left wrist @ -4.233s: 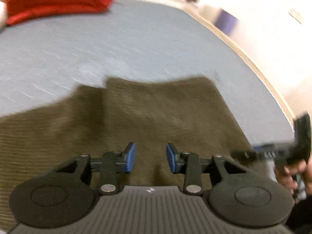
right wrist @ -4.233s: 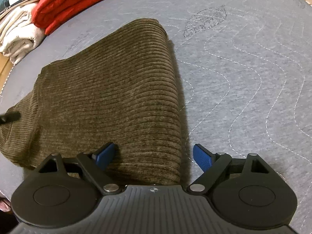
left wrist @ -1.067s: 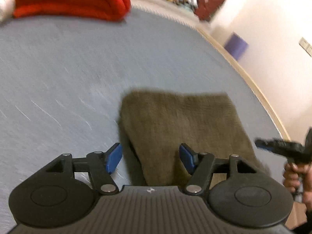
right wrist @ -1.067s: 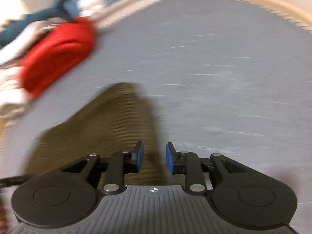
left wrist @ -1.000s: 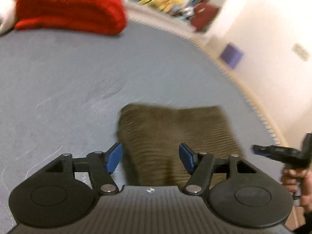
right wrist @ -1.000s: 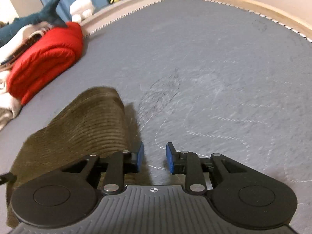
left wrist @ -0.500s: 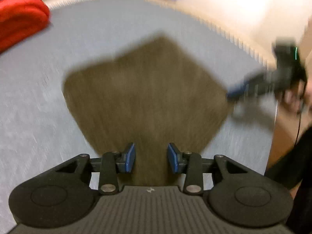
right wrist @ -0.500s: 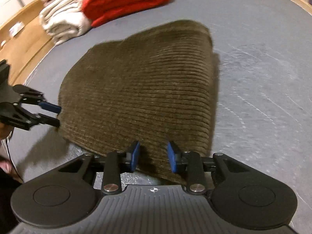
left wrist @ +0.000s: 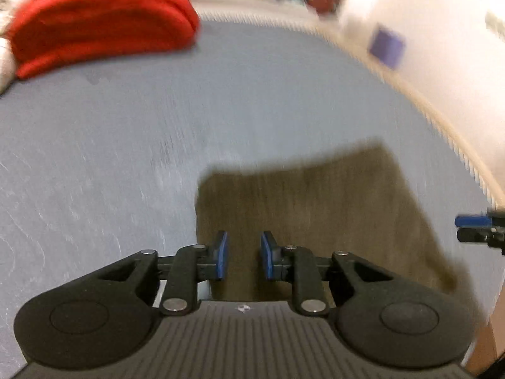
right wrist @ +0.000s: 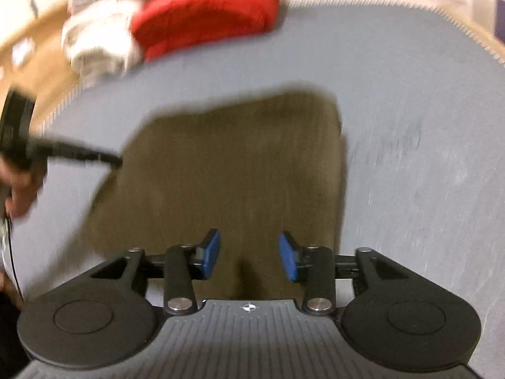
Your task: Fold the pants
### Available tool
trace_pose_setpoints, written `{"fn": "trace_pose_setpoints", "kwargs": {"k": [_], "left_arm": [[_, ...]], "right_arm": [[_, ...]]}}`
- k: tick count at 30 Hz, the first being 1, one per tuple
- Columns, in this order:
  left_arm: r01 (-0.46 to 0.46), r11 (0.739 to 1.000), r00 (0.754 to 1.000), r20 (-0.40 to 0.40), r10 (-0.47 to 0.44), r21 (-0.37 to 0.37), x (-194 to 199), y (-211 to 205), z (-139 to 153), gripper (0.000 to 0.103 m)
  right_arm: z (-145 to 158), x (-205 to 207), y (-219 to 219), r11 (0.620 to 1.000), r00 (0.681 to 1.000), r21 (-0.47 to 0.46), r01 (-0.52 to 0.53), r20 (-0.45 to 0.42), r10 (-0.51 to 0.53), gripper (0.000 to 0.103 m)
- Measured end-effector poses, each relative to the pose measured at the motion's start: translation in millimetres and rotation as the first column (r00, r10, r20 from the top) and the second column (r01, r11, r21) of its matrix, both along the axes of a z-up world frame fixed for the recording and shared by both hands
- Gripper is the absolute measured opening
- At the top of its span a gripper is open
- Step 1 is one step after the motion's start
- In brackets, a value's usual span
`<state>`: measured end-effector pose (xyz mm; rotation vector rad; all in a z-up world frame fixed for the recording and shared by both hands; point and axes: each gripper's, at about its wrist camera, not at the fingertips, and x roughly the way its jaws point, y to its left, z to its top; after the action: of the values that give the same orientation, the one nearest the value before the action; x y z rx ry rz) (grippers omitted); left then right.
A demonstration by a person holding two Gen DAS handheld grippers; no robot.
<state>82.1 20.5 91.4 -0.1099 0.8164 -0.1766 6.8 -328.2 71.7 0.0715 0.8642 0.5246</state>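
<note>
Now | pants (left wrist: 309, 202) folded | under, ahead of left gripper (left wrist: 242, 255)

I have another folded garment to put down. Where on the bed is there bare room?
Bare grey mattress lies right of the folded olive corduroy pants, and between them and the red folded blanket. Crowded: the far left corner, where the white folded cloth sits beside the blanket.
</note>
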Motion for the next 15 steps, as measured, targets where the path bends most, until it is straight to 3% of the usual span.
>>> {"fn": "trace_pose_setpoints", "kwargs": {"k": [1,4,10,12,15], "left_arm": [[-0.021,0.999,1.000,0.018,0.021,-0.031,5.3,-0.3,3.6,0.025],[-0.068,0.996,0.995,0.068,0.073,-0.063,9.8,-6.8,0.6,0.025],[-0.091,0.992,0.987,0.122,0.102,-0.090,20.8,-14.6,-9.7,0.025],[-0.091,0.991,0.989,0.105,0.102,-0.102,25.5,-14.4,-19.5,0.025],[-0.132,0.991,0.991,-0.007,0.132,-0.025,36.7,-9.9,-49.9,0.017]], "right_arm": [[8.7,6.3,-0.6,0.999,0.998,0.032,0.042,0.036,-0.043,0.056],[18.8,29.7,-1.7,0.980,0.979,0.112,0.164,0.105,-0.176,0.058],[-13.5,95.2,6.0,0.913,0.930,0.214,0.348,0.042,-0.365,0.058],[-26.8,109.9,10.3,0.905,0.921,0.208,0.372,0.038,-0.388,0.058],[-48.9,132.0,16.5,0.909,0.911,0.134,0.394,0.074,-0.406,0.057]]}}
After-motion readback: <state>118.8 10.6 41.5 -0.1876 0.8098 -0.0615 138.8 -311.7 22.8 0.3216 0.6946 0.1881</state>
